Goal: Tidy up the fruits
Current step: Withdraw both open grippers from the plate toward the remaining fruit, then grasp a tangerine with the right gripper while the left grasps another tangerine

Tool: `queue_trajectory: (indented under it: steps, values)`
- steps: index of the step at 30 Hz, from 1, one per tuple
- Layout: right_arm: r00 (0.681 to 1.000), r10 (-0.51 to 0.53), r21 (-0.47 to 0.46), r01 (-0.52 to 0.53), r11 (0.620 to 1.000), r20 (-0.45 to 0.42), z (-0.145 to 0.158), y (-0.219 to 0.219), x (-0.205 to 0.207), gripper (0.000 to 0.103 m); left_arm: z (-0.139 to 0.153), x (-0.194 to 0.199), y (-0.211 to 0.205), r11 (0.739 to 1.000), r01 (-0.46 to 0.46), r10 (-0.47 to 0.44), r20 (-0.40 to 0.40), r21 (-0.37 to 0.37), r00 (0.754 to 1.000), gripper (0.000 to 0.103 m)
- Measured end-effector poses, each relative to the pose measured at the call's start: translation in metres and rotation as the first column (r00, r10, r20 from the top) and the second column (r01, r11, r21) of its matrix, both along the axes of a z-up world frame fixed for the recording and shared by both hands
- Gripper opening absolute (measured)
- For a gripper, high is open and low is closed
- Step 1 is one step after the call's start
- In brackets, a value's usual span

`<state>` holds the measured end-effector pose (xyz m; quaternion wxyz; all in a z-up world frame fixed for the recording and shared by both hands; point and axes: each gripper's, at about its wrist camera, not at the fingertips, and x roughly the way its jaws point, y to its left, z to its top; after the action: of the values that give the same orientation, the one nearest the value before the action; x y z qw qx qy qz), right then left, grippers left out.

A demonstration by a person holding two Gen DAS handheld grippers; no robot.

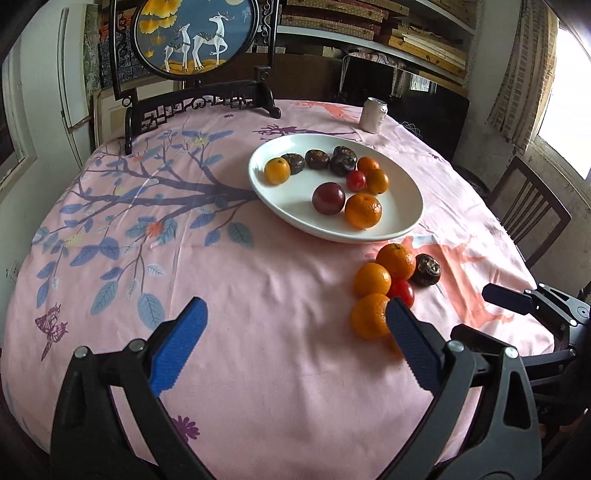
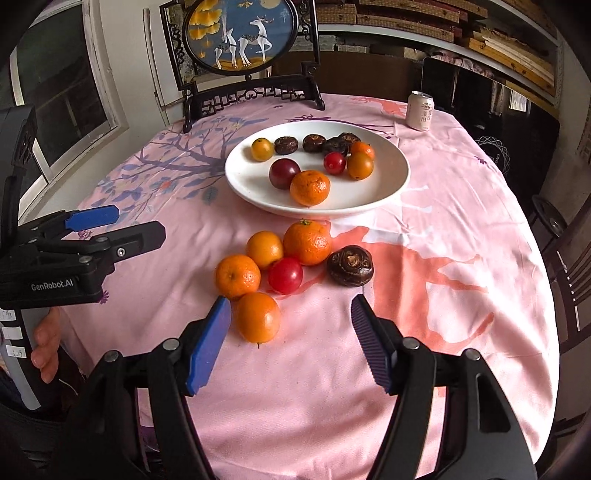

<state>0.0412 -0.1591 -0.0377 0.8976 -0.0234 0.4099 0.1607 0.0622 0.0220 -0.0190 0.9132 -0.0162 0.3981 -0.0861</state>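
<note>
A white oval plate (image 1: 402, 229) (image 2: 391, 192) holds several fruits: oranges, dark water chestnuts, a plum and a red tomato. In front of it on the pink cloth lies a cluster: several oranges (image 2: 306, 242) (image 1: 396, 260), a red tomato (image 2: 285, 275) (image 1: 402, 291) and a dark water chestnut (image 2: 350, 266) (image 1: 426, 269). My left gripper (image 1: 295, 317) is open and empty, left of the cluster, its right finger beside the nearest orange (image 1: 369, 315). My right gripper (image 2: 290, 312) is open and empty, with the nearest orange (image 2: 258, 316) just inside its left finger.
A drink can (image 1: 373, 114) (image 2: 420, 110) stands behind the plate. A framed deer screen (image 1: 195, 37) (image 2: 240, 33) stands at the table's far side. A wooden chair (image 1: 528, 218) is at the right edge. The left gripper (image 2: 92, 236) also shows in the right wrist view.
</note>
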Motion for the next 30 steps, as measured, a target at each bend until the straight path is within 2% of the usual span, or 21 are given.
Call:
queue_trajectory:
  steps: [7,12,13,14,15,18,22,28,29,30]
  values:
    - [0.999,0.032,0.001,-0.032,0.999,-0.037,-0.013,0.014,0.003,0.068,0.002,-0.002,0.006,1.0,-0.011,0.011,0.005,-0.008,1.0,0.099]
    - [0.993,0.048,0.004,-0.048,0.999,-0.104,-0.04,0.027,0.018,0.068,-0.002,0.0,0.006,1.0,-0.002,0.002,-0.017,-0.019,1.0,0.099]
    - [0.992,0.052,0.009,-0.051,0.999,-0.114,-0.047,0.029,0.022,0.066,-0.003,0.0,0.004,1.0,0.001,-0.001,-0.023,-0.019,1.0,0.099]
    - [0.991,0.055,0.015,-0.054,0.998,-0.123,-0.053,0.029,0.024,0.056,-0.005,0.001,0.002,1.0,0.005,-0.005,-0.029,-0.019,1.0,0.099]
    - [0.991,0.049,0.008,-0.049,0.999,-0.124,-0.056,0.029,0.025,0.036,-0.007,0.002,0.0,1.0,0.01,-0.011,-0.036,-0.017,0.999,0.099]
    - [0.994,0.035,0.043,-0.031,0.999,-0.106,-0.046,0.015,0.02,0.036,-0.015,0.003,-0.012,0.999,0.035,-0.036,-0.059,-0.011,0.998,0.099]
    - [0.996,-0.07,0.001,0.07,0.998,-0.053,-0.031,-0.014,0.011,0.036,-0.029,0.009,-0.035,0.996,0.091,-0.091,-0.102,-0.004,0.991,0.099]
    - [0.988,-0.152,0.032,0.153,0.988,-0.032,-0.025,-0.054,0.001,0.036,-0.051,0.025,-0.066,0.991,0.129,-0.122,-0.148,0.042,0.981,0.097]
    - [0.987,-0.156,0.038,0.157,0.987,-0.029,-0.024,-0.057,0.0,0.036,-0.054,0.027,-0.07,0.99,0.13,-0.121,-0.151,0.049,0.981,0.092]
    - [0.987,-0.158,0.044,0.159,0.986,-0.027,-0.023,-0.059,-0.002,0.036,-0.056,0.029,-0.072,0.99,0.133,-0.123,-0.153,0.055,0.98,0.068]
